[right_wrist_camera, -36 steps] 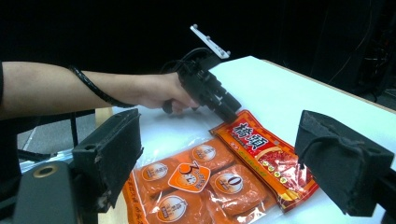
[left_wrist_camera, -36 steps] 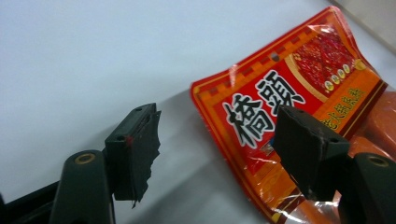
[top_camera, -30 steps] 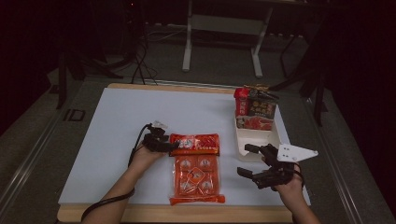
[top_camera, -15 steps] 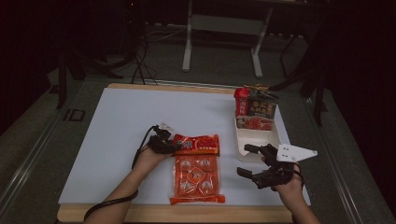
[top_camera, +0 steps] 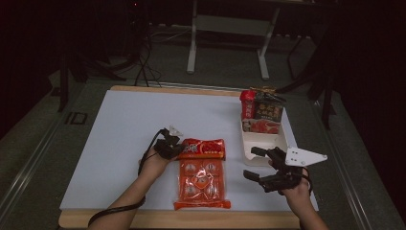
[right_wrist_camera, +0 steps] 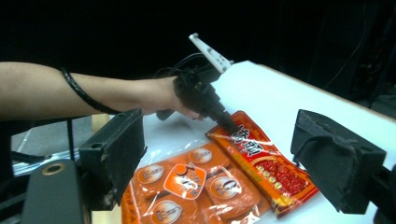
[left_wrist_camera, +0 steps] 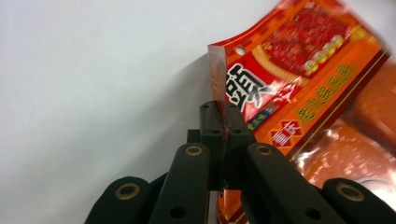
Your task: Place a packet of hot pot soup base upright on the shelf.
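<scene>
A small red-orange sauce packet (top_camera: pixel 203 149) (left_wrist_camera: pixel 289 84) (right_wrist_camera: pixel 266 168) lies across the top of a larger orange pouch (top_camera: pixel 202 184) (right_wrist_camera: pixel 191 186) with several round portions. My left gripper (top_camera: pixel 178 148) (left_wrist_camera: pixel 223 122) (right_wrist_camera: pixel 229 125) is shut on the packet's left edge, which stands pinched upright between the jaws. To the right of the pouch, my right gripper (top_camera: pixel 253 164) (right_wrist_camera: pixel 219 154) hovers open above the table with nothing between its jaws.
A white tray (top_camera: pixel 253 146) stands at the right of the white table (top_camera: pixel 119 129), with red and dark food packages (top_camera: pixel 261 111) upright at its far end. The wooden table edge (top_camera: pixel 182 219) runs along the front. Dark floor and stands lie beyond.
My left gripper with the small packet has shifted slightly right and nearer. The right gripper has stayed put.
</scene>
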`<state>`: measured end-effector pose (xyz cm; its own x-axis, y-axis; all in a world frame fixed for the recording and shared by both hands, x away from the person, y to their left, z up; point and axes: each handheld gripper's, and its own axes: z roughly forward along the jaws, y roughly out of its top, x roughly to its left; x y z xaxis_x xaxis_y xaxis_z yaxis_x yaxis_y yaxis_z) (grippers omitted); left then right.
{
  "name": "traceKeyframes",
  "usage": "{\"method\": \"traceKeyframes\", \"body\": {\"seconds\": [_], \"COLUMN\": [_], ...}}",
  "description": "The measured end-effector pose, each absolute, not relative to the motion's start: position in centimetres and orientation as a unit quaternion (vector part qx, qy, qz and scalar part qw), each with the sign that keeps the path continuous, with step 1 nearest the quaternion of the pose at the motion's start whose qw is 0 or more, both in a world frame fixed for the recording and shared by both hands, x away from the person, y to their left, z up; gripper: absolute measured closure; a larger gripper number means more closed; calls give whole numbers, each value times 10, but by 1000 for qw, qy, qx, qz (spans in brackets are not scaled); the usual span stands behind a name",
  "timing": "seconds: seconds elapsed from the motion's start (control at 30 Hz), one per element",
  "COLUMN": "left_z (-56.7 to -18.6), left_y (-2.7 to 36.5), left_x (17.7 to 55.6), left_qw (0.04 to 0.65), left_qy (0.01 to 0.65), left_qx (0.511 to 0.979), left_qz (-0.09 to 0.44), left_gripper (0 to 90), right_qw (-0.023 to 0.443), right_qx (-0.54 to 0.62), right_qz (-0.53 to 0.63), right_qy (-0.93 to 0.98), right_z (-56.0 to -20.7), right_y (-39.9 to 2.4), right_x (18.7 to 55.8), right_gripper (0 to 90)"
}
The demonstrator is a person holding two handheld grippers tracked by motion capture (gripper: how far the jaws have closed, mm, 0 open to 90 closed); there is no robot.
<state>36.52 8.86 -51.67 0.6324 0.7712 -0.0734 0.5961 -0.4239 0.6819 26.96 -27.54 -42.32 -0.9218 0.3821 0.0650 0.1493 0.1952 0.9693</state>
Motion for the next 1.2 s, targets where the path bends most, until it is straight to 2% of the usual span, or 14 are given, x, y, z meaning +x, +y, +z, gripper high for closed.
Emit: {"method": "traceKeyframes", "body": {"seconds": [0.23, 0.53, 0.73, 1.2], "left_z": [-498, -478, -463, -423], "left_y": [91, 94, 98, 96], "left_x": [356, 344, 334, 301], "left_qw": [384, 406, 431, 505], "left_qy": [393, 365, 347, 268], "left_qx": [824, 825, 820, 805], "left_qz": [137, 149, 147, 159], "left_gripper": [900, 900, 900, 900], "right_qw": [135, 128, 125, 140], "right_qx": [184, 214, 223, 241], "right_qz": [599, 598, 595, 588], "right_qy": [768, 762, 762, 759], "right_z": [-423, -420, -420, -417], "right_y": [-276, -282, -278, -274], "right_x": [269, 272, 272, 274], "right_gripper": [141, 141, 99, 146]}}
